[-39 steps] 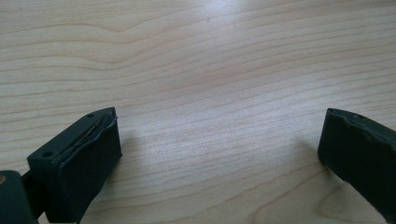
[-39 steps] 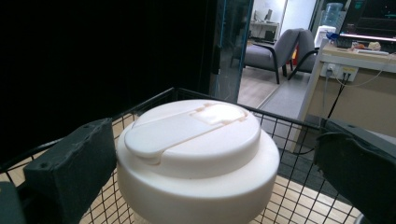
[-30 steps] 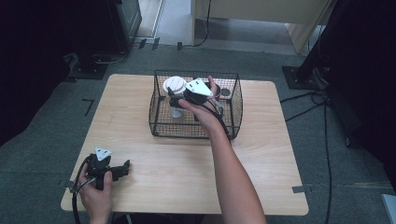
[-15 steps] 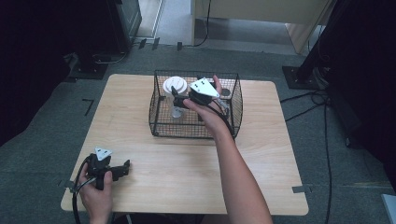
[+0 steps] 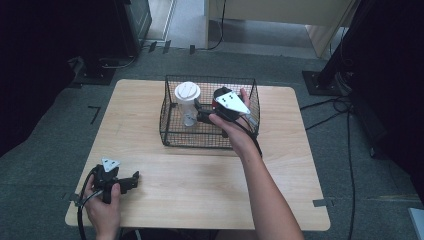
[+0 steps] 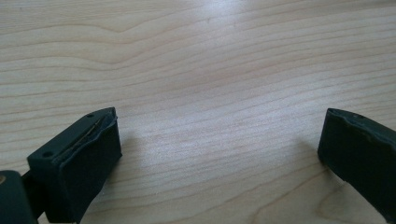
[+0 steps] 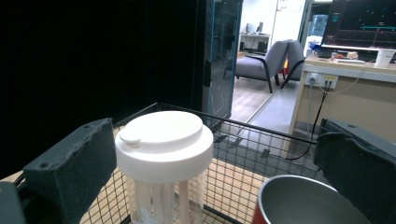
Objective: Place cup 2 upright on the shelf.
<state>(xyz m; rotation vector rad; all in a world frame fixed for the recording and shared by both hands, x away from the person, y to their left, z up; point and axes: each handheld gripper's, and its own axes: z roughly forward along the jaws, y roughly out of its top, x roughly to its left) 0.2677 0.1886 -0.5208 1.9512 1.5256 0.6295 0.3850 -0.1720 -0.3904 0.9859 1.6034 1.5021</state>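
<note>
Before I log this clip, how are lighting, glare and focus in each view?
High view: even light on the table, dark surroundings, slightly soft, the basket mesh still readable. Left gripper view: broad glare on the wood grain near the top, the black jaws throw soft shadows. Right gripper view: the left half is nearly black, the room behind is bright, the white lid is fairly sharp, the near metal cup is blurred.

My light wooden table (image 5: 200,185) carries a black wire basket (image 5: 172,127) toward its far edge. Well apart from the basket, at the near corner (my left), my left gripper (image 5: 131,180) rests on the wood.
</note>
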